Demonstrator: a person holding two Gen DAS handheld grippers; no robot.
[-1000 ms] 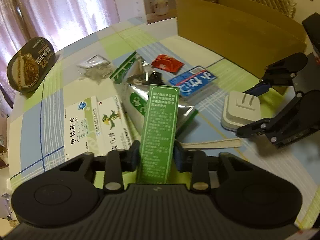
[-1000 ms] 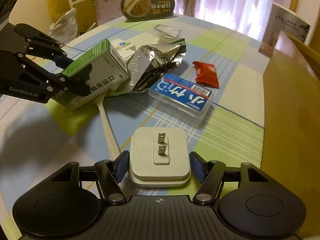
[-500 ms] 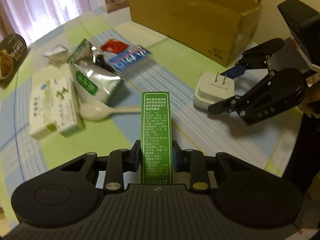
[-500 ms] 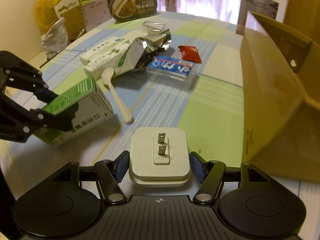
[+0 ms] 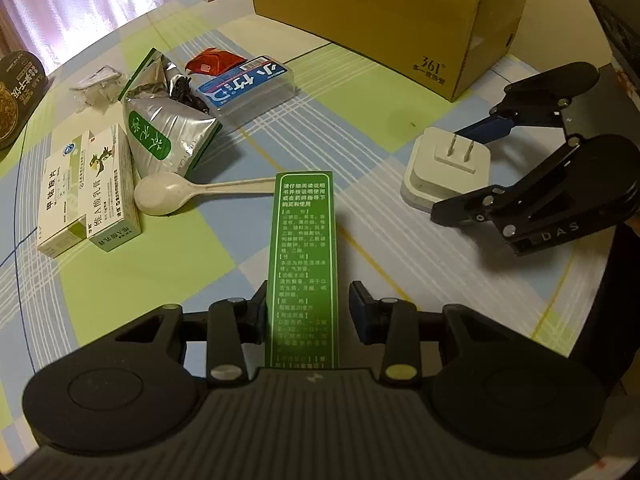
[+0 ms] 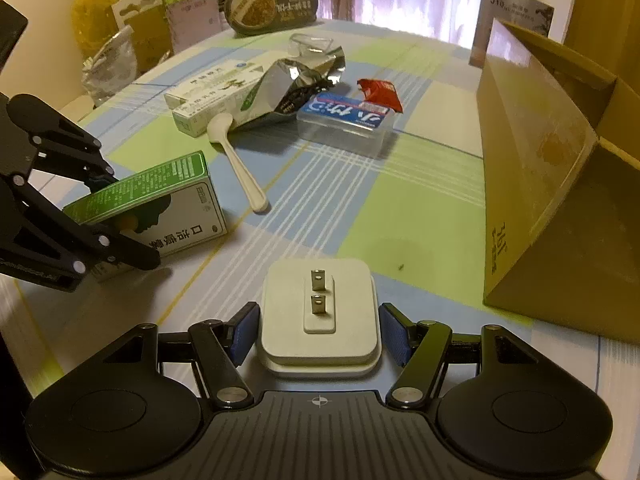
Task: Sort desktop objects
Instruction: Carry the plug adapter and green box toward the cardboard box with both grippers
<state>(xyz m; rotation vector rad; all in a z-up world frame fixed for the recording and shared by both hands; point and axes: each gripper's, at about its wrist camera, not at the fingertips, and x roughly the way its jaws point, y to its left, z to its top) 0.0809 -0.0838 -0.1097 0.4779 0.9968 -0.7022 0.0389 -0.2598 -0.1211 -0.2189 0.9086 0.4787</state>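
With the green medicine box [image 5: 302,268] set down on the checked surface [image 5: 400,92] between the left gripper [image 5: 307,308] fingers — seemingly slackened — and the white plug adapter [image 6: 319,312] lying between the right gripper [image 6: 319,332] parted fingers, both should be withdrawn straight back, neither item nudged.

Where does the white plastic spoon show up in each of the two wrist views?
Left wrist: white plastic spoon lies left of centre, its bowl beside the medicine boxes.
Right wrist: spoon sits upper left of centre, handle pointing toward the camera.
Shared landmark: the cardboard box.
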